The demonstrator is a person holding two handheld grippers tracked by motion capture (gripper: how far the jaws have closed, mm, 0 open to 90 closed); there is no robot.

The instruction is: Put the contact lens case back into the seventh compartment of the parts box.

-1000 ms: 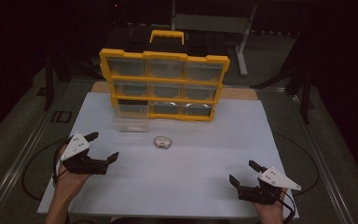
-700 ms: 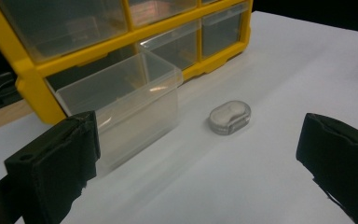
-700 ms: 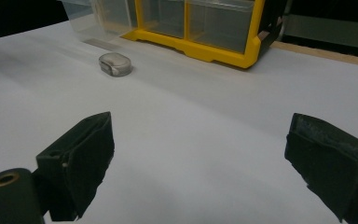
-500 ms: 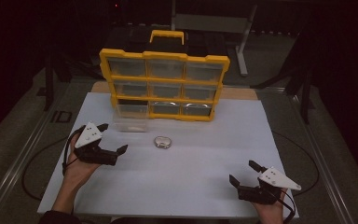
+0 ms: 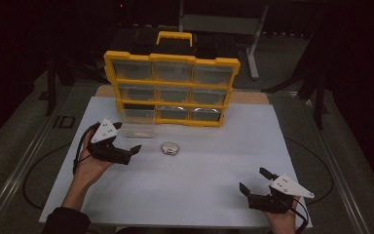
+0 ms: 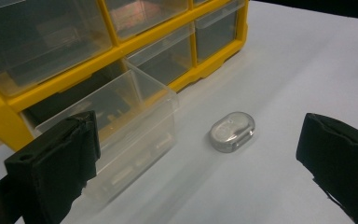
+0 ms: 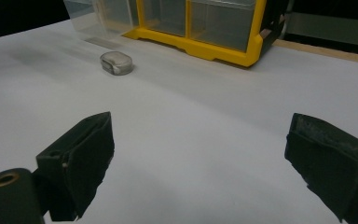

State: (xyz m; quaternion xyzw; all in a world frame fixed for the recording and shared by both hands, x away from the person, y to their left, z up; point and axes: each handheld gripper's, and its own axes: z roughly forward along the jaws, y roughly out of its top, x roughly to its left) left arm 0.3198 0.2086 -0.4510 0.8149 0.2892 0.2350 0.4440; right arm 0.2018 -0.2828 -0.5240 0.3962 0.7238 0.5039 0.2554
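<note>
Left gripper [image 5: 135,149], jaws apart, nears the small case [image 5: 169,148] beside the pulled-out drawer [image 5: 137,127]; grasp not yet made.

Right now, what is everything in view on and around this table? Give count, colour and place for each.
Yellow plastic organiser cabinet with clear drawers: one, yellow, table's far edge.
Clear plastic drawer: one, transparent, pulled out at the cabinet's bottom left.
Small silver oval case: one, silver-grey, on the table before the drawer.
White table: one, white, centre.
Left gripper: one, black, open, beside the case.
Right gripper: one, black, open, near right corner.
</note>
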